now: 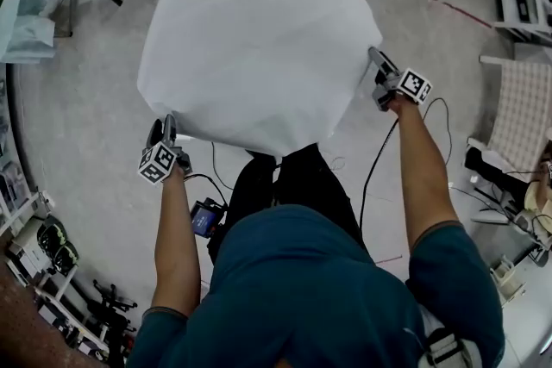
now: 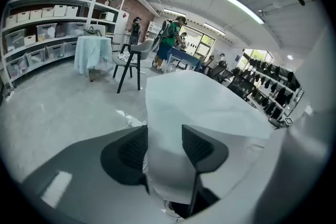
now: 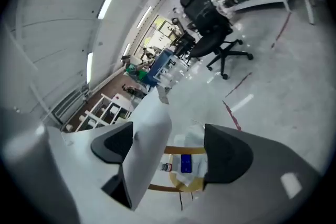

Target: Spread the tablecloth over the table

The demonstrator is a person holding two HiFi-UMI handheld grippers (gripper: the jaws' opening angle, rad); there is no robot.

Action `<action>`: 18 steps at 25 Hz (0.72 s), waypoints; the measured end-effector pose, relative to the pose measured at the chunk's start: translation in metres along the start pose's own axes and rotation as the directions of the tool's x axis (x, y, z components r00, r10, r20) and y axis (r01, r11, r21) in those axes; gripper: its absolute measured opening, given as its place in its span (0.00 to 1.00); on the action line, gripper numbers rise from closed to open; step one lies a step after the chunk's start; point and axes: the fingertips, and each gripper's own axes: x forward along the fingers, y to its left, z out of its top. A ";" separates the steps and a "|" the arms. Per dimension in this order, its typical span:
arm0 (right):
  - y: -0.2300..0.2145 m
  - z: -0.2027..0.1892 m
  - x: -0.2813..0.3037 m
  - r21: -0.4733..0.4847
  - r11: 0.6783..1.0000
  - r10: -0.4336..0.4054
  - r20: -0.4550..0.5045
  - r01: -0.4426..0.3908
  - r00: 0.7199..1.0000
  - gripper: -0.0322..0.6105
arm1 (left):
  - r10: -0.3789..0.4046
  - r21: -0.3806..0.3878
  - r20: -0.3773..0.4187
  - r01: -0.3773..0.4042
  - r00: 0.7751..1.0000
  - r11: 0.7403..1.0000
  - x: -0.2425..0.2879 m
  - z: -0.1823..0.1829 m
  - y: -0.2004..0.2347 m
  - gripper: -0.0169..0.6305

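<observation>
The cloth [image 1: 259, 39] is seen billowed in the air ahead of the person, above the floor [image 1: 86, 116]. The left gripper [image 1: 162, 132] is at its near-left corner and the right gripper [image 1: 380, 67] at its right edge. In the left gripper view the jaws are spread wide, and a fold of the cloth lies between them, not pinched. The right gripper's jaws are spread wide too. The cloth's edge is draped against one jaw and a clear gap is left to the other — through it a round wooden top [image 3: 184, 150] with a small bottle [image 3: 166, 167] is seen below.
</observation>
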 end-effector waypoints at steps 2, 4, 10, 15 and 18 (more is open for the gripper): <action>0.015 0.013 0.017 -0.063 0.997 0.035 -0.069 -0.039 0.997 0.70 | -0.004 -0.003 -0.003 0.004 1.000 1.000 -0.001 -0.003 -0.002 0.34; 0.034 0.018 0.037 -0.213 0.969 0.090 -0.177 -0.128 0.980 0.70 | -0.015 -0.016 0.000 0.015 1.000 1.000 0.000 -0.004 -0.004 0.35; 0.062 -0.027 0.027 -0.573 0.761 -0.038 -0.507 -0.304 0.861 0.69 | -0.024 -0.042 0.021 0.025 0.999 0.999 0.000 -0.003 -0.003 0.37; 0.076 -0.045 -0.026 -0.723 0.606 -0.170 -0.526 -0.332 0.834 0.60 | -0.019 -0.087 0.076 0.026 0.997 0.996 -0.006 0.008 0.001 0.37; 0.095 -0.042 -0.039 -0.830 0.465 -0.242 -0.454 -0.308 0.857 0.44 | -0.035 -0.112 0.100 0.047 0.994 0.993 -0.009 0.012 -0.003 0.37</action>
